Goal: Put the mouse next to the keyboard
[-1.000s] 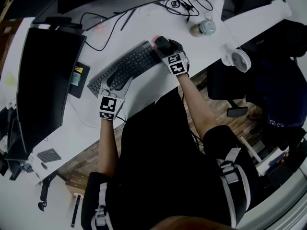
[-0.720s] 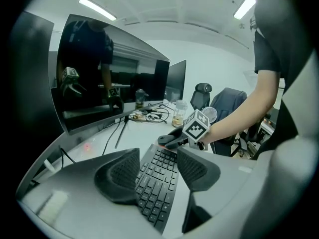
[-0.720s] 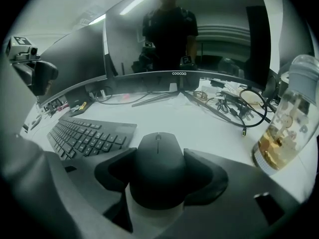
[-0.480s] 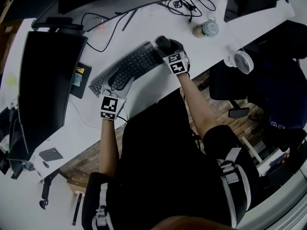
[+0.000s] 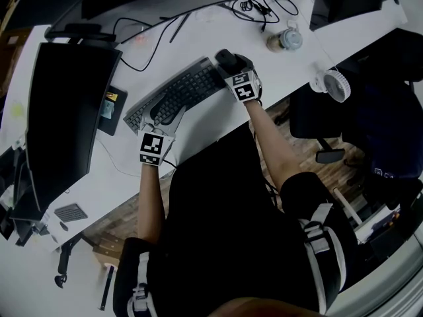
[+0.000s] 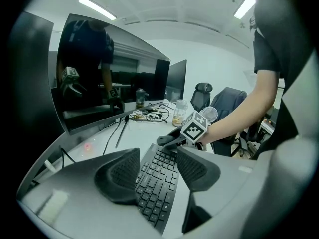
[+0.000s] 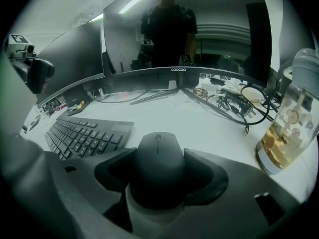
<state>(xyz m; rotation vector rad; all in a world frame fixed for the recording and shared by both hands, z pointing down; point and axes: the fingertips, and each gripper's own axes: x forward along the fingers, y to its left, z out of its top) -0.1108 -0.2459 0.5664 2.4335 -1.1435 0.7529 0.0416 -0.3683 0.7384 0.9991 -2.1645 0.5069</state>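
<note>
Clamping the black mouse by its flanks, the right gripper holds it just beside the keyboard's right end. Its long axis runs along the jaws, wheel end pointing away toward the curved monitor. Bare white desk lies ahead and rightward, as far as a cable tangle and a bottle. The left gripper, jaws apart, sits over the keyboard's left end.

White desk: long, spans left to far right. Wooden plank floor: near side, below the desk edge. Dark office chairs: right, beside the desk end; two more far. Ceiling strip lights: lit, overhead left and right. Pale wall: far.
</note>
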